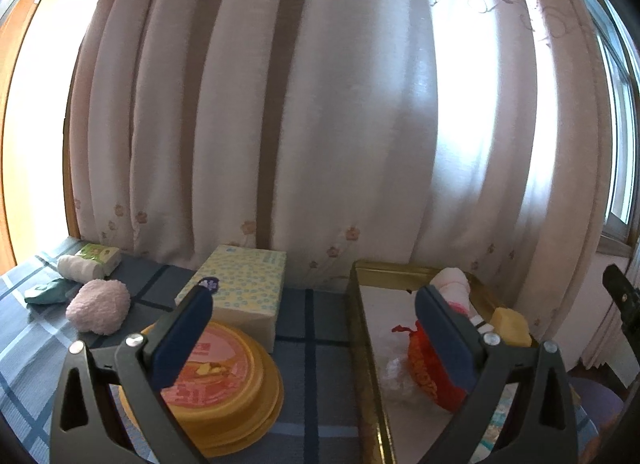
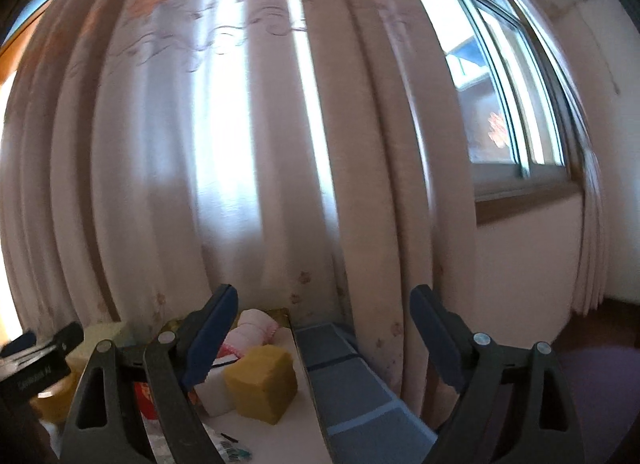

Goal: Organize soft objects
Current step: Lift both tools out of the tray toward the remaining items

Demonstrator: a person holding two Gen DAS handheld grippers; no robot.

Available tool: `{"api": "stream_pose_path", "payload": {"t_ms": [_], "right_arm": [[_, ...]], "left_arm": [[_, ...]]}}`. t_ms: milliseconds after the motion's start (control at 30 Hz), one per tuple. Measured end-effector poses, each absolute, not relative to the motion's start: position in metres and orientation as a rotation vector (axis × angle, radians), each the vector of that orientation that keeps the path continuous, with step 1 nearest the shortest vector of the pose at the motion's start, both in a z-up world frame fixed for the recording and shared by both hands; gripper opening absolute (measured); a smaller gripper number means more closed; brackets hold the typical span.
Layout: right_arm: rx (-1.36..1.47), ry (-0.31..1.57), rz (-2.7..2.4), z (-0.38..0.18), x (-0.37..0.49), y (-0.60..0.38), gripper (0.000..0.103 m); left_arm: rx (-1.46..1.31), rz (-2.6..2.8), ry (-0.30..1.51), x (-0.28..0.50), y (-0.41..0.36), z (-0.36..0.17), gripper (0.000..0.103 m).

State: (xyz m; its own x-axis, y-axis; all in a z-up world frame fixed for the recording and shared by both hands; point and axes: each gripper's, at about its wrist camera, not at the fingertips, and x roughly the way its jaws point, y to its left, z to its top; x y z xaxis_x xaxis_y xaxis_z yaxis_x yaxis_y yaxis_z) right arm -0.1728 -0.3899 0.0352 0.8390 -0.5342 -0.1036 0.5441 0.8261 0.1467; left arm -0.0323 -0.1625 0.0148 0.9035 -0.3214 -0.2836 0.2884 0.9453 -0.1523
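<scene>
Both the left claw point(image 1: 314, 338) and right claw point(image 2: 324, 338) gape wide and empty, between placements. Next, I judge, the left claw must reach the pink plush point(image 1: 99, 306) near the counter's point(image 1: 316, 340) left edge for the gold tray point(image 1: 362, 328).

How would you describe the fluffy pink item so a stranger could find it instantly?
Start at the blue checked tablecloth, then look left of the pale yellow dotted tissue pack. The fluffy pink rounded cloth bundle lies there, fuzzier and rounder than the white roll behind it.

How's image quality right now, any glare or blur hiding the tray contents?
Left wrist: backlit curtain blows out, but the gold tray and orange item read clearly. Right wrist: curtain and window smeared by blur; yellow sponge stays sharp.
</scene>
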Motion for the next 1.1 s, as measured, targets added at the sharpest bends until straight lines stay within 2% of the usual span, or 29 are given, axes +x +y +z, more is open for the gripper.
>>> {"api": "stream_pose_path", "payload": {"t_ms": [633, 1100], "right_arm": [[0.091, -0.007, -0.547, 0.039, -0.159, -0.313, 0.089], [0.074, -0.039, -0.505, 0.040, -0.149, -0.274, 0.089]], "left_arm": [[-0.197, -0.244, 0.289, -0.028, -0.120, 0.012, 0.102], [-0.146, -0.156, 0.232, -0.027, -0.077, 0.018, 0.102]]}}
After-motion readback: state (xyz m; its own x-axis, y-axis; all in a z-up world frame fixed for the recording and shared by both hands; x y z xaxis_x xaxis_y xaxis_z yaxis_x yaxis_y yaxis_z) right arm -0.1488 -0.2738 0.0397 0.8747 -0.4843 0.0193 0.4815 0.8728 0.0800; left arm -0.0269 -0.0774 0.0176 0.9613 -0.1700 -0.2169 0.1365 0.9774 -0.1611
